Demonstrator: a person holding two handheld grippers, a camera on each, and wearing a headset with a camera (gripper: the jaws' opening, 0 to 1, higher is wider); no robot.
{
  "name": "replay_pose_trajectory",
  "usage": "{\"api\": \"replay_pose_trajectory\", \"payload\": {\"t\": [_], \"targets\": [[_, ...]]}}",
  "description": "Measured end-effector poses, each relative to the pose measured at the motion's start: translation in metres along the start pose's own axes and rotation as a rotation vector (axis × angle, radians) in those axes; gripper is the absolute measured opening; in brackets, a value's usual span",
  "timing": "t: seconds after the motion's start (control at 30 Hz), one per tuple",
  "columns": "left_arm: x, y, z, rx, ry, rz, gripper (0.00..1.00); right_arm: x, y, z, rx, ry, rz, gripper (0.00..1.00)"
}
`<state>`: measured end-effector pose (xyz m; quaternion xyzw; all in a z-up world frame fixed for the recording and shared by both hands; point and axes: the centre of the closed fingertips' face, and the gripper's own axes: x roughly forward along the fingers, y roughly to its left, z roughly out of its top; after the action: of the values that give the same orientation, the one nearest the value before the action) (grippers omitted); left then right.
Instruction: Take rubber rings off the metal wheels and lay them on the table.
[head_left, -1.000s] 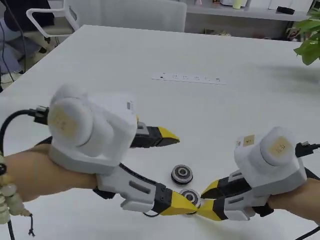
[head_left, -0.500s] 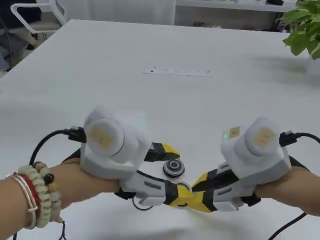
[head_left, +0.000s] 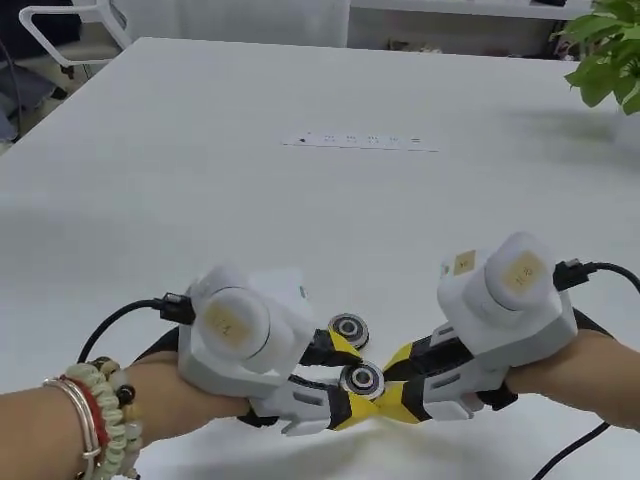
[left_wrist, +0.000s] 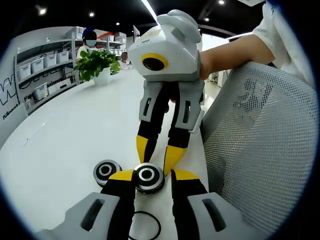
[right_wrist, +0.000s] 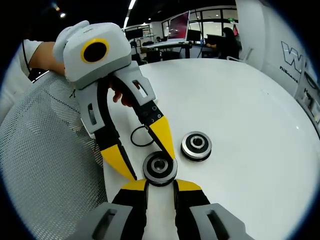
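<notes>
Closing in since half a second ago: left gripper (left_wrist: 153, 176) now clamps the wheel (head_left: 361, 380) near the table's (head_left: 300, 200) near edge. Right gripper (right_wrist: 161, 185) touches its rim, grip unclear. Ring removal looks next.

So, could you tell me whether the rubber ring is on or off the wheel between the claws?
On, it appears: the gripped wheel shows its black rubber ring round the metal hub.
</notes>
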<state>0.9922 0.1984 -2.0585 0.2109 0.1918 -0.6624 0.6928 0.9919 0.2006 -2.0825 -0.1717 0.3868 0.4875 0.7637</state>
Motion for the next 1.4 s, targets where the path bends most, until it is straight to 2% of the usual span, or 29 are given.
{"api": "replay_pose_trajectory", "payload": {"t": [0.17, 0.23, 0.33, 0.47, 0.53, 0.63, 0.9, 0.93, 0.97, 1.13, 1.17, 1.2, 1.23, 1.4], "targets": [[-0.0014, 0.003, 0.0011, -0.062, -0.022, -0.001, 0.23, -0.0009, -0.002, -0.0003, 0.003, -0.001, -0.007, 0.16], [-0.0017, 0.0052, -0.0002, -0.082, -0.026, 0.008, 0.19, -0.0008, -0.002, -0.0006, 0.004, -0.001, -0.006, 0.16], [-0.0025, 0.0061, -0.0018, -0.084, -0.027, 0.009, 0.13, -0.0008, -0.0019, -0.0001, 0.0, -0.001, -0.006, 0.16], [-0.0021, 0.0076, -0.0013, -0.096, -0.036, 0.016, 0.11, -0.0009, -0.0021, -0.0001, -0.001, 0.0, -0.007, 0.16], [-0.0022, 0.0087, -0.0013, -0.086, -0.036, 0.024, 0.09, -0.0008, -0.0018, 0.0, -0.001, -0.001, -0.006, 0.16], [-0.0018, 0.008, -0.0018, -0.028, -0.032, 0.027, 0.08, -0.0008, -0.0009, 0.0003, -0.01, -0.003, -0.002, 0.15], [-0.0023, 0.0081, -0.002, -0.015, -0.043, 0.026, 0.08, -0.0016, -0.0001, -0.0003, -0.051, 0.001, 0.003, 0.12], [-0.0021, 0.0083, -0.0023, -0.014, -0.045, 0.026, 0.08, -0.0022, 0.0, -0.001, -0.063, 0.008, 0.003, 0.1], [-0.0021, 0.0083, -0.0023, -0.013, -0.046, 0.027, 0.08, -0.0031, -0.0016, -0.0013, -0.122, 0.019, -0.006, 0.09], [-0.0023, 0.0081, -0.0019, -0.006, -0.054, 0.031, 0.08, -0.0024, 0.0001, -0.001, -0.173, 0.041, -0.021, 0.06], [-0.0023, 0.0082, -0.0018, -0.006, -0.055, 0.031, 0.08, -0.0034, -0.0024, -0.0024, -0.194, 0.053, -0.035, 0.03], [-0.0022, 0.0082, -0.0019, -0.008, -0.056, 0.031, 0.08, -0.0033, -0.0072, 0.0009, -0.222, 0.04, -0.057, 0.0], [-0.0022, 0.0082, -0.0019, -0.009, -0.057, 0.031, 0.08, -0.003, -0.0036, -0.0006, -0.201, 0.045, -0.041, 0.0], [-0.0022, 0.0083, -0.0019, -0.006, -0.06, 0.032, 0.08, -0.0038, -0.0043, -0.0001, -0.191, 0.044, -0.044, 0.0]]}}
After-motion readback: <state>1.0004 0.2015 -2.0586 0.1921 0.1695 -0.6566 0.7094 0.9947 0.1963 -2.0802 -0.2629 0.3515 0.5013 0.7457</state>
